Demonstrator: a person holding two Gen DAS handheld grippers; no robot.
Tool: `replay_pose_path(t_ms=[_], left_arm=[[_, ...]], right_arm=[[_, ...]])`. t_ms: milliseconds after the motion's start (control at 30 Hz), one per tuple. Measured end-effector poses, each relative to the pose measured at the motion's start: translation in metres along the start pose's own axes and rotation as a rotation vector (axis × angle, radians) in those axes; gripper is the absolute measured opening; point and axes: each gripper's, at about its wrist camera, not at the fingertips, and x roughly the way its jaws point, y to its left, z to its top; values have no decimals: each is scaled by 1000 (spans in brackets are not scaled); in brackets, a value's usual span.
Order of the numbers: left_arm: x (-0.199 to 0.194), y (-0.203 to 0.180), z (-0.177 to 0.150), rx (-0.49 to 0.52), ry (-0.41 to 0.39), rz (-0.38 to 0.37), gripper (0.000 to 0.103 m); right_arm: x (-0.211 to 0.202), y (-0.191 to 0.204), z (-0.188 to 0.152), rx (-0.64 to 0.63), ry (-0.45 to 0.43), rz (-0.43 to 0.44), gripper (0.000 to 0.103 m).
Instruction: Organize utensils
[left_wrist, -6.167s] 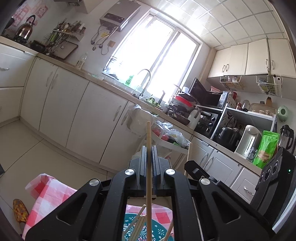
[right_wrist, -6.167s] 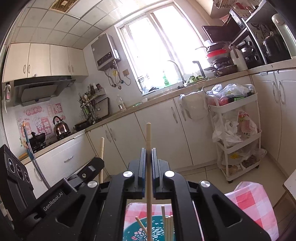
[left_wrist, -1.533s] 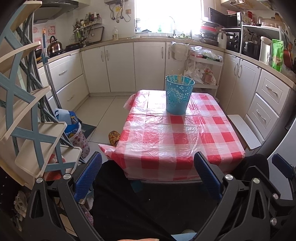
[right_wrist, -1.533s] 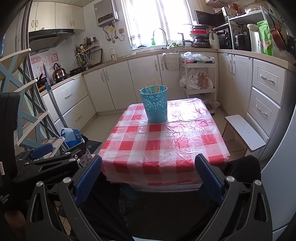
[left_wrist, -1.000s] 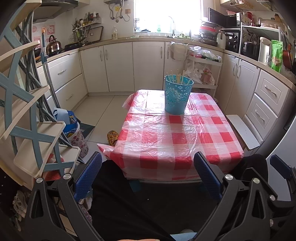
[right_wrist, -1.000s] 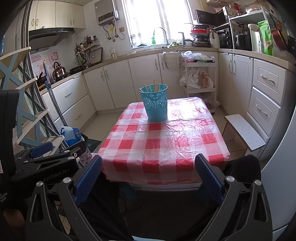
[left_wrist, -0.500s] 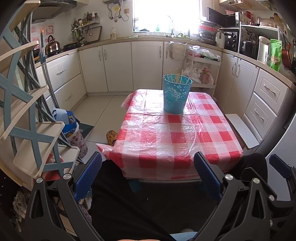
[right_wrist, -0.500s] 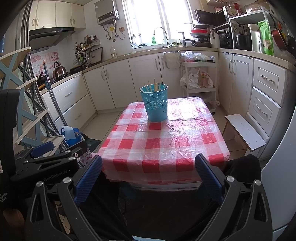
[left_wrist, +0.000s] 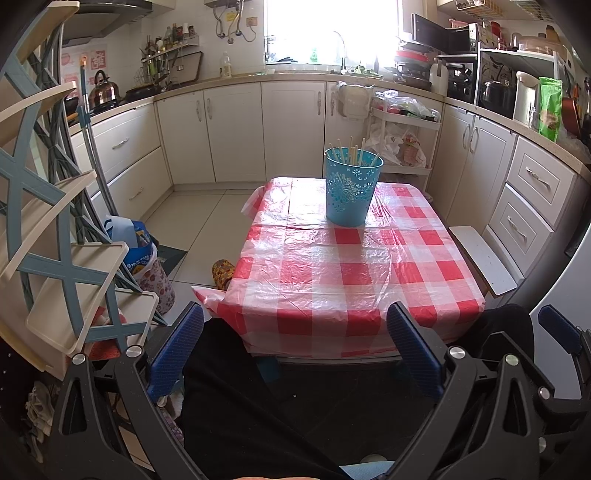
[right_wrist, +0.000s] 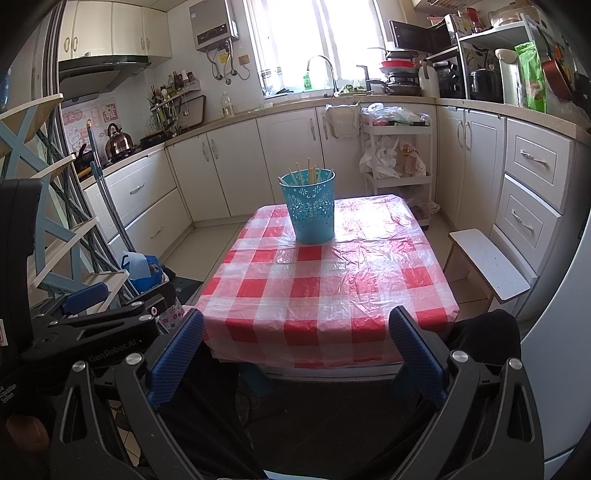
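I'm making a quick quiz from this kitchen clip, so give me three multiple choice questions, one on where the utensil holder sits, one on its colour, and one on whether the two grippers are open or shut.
1. Where does the holder stand?
A. on the checked tablecloth
B. on the floor
C. on the counter

2. What colour is the holder?
A. red
B. white
C. blue

3. How are the two grippers?
A. both shut on chopsticks
B. both open and empty
C. one open, one shut

Answers:
1 A, the holder stands on the tablecloth, toward its far end.
2 C, its pierced wall is blue, with chopsticks sticking out.
3 B, the left gripper and right gripper show spread fingers with nothing between.
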Motion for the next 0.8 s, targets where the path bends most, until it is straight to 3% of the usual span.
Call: replay_pose_path(t_ms=[800], left_arm=[[1, -2, -1, -1, 2, -11, 95]], right_arm=[[0, 1, 1, -4, -2, 0, 96]])
